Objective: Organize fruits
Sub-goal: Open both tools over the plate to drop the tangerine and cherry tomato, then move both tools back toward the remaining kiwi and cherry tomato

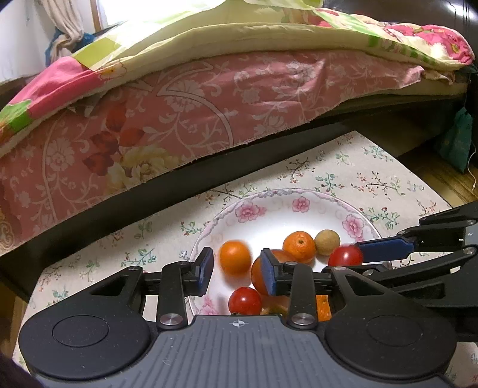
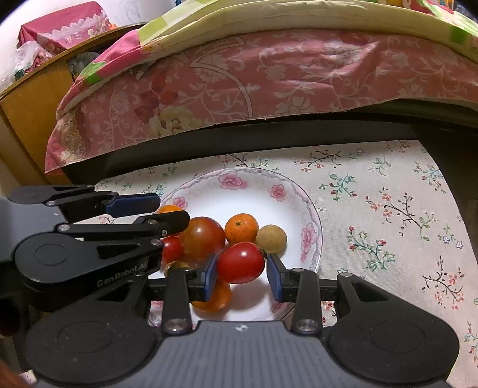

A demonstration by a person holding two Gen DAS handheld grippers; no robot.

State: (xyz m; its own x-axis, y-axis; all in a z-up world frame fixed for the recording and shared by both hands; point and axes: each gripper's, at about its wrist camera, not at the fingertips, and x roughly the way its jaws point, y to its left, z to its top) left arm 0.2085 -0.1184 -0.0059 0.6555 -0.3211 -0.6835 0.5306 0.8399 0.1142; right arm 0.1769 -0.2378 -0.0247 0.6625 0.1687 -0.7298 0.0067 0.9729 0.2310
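Both jaws apparently open over plate (image 2: 310, 215) fruit

Bed (image 1: 179, 119) fills the back, pink floral sheet (image 2: 269, 80) hanging over a dark frame (image 1: 119, 206), yellow-green patchwork quilt (image 1: 239, 32) on top. Floral tablecloth (image 2: 388, 209) in front. Wooden cabinet (image 2: 33, 107) at left, red cloth-covered box (image 2: 59, 32) on it. Curtain (image 1: 68, 21) by a bright window. Wood floor (image 1: 433, 176) at right.
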